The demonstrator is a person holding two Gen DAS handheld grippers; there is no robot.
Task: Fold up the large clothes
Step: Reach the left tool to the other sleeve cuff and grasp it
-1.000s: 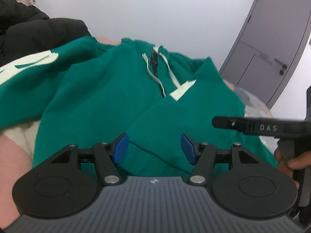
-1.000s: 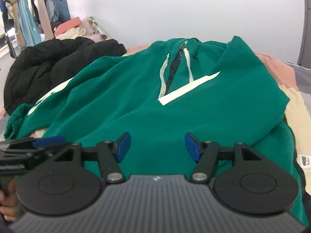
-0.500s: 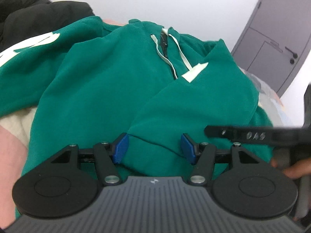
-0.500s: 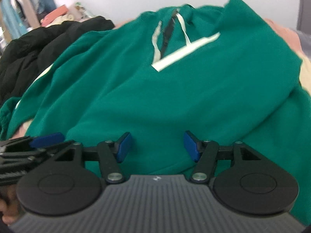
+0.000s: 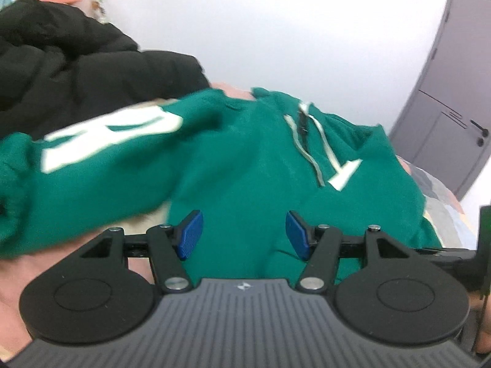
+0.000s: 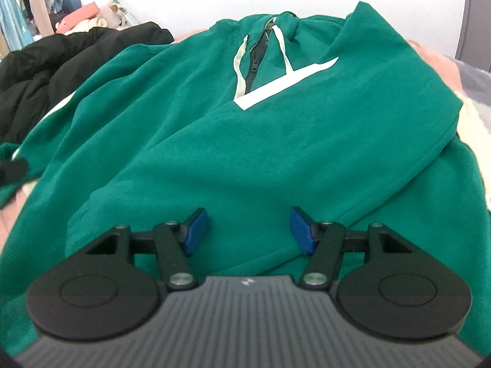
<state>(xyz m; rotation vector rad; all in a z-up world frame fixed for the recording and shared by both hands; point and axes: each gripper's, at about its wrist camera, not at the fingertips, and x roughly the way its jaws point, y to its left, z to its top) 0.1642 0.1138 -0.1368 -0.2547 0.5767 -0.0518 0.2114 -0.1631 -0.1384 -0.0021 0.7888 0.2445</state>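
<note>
A green hoodie (image 6: 214, 128) with white drawstrings and white print lies front up on the bed, its right sleeve folded across the chest. It also shows in the left wrist view (image 5: 245, 165), where its left sleeve (image 5: 92, 165) with white lettering stretches out to the left. My left gripper (image 5: 244, 234) is open and empty, low over the hoodie's lower left part. My right gripper (image 6: 247, 231) is open and empty, just above the hoodie's lower hem area.
A black puffer jacket (image 5: 76, 70) is heaped at the left, also seen in the right wrist view (image 6: 61, 61). Cream and pink bedding (image 6: 472, 128) lies under the hoodie. A grey door (image 5: 451, 98) stands at the right. Hanging clothes (image 6: 27, 6) are at the far left.
My left gripper has swung left, bringing the lettered sleeve and black jacket into view. My right gripper has shifted closer over the hoodie. Both stay open.
</note>
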